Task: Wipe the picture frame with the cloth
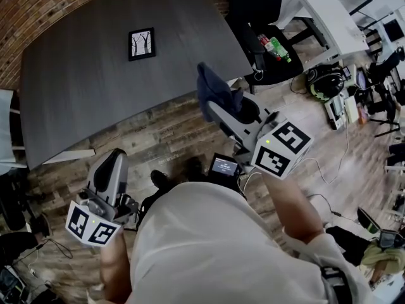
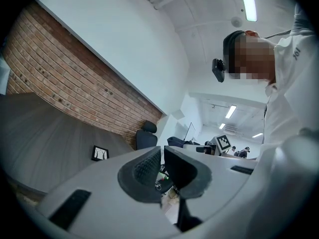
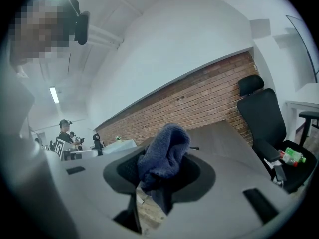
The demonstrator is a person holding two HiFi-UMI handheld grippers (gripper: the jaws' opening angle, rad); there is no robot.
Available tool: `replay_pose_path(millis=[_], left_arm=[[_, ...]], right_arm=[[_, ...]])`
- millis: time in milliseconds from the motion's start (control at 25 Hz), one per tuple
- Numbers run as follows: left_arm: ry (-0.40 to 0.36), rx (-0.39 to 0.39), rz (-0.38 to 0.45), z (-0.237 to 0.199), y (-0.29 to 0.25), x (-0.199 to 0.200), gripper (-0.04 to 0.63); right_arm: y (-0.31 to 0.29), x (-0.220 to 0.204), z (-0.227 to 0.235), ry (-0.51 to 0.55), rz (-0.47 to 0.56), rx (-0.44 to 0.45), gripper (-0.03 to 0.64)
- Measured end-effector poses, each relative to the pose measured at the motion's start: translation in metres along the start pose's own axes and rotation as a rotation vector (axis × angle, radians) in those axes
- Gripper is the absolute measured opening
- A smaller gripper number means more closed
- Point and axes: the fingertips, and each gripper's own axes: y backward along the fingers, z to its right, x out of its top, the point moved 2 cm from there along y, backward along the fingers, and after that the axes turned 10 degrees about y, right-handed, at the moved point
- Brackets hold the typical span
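Observation:
A small black picture frame [image 1: 142,44] with a tree print lies flat on the dark grey table [image 1: 95,87], toward its far side; it also shows small in the left gripper view as the frame [image 2: 100,153]. My right gripper [image 1: 212,103] hovers just off the table's near edge, shut on a dark blue cloth [image 1: 212,88] that bunches up between its jaws, the cloth [image 3: 164,156]. My left gripper [image 1: 112,170] is low at the left, off the table over the wood floor, its jaws shut with nothing between them [image 2: 162,168].
A black office chair [image 1: 259,18] stands at the table's right end with a bottle [image 1: 273,47] on its seat. Bags, cables and gear [image 1: 342,94] litter the floor at right. A brick wall [image 1: 38,5] runs behind the table. Other people stand far off.

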Motion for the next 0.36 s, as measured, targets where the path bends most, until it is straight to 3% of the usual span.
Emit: replay_pose_path(millis=[360], left_arm=[[-0.005,-0.043,-0.025,-0.0018,0.0063,0.0027,0.029]], right_arm=[[0.0019,-0.002,-0.0095,0.0,0.006,-0.051,0.152]])
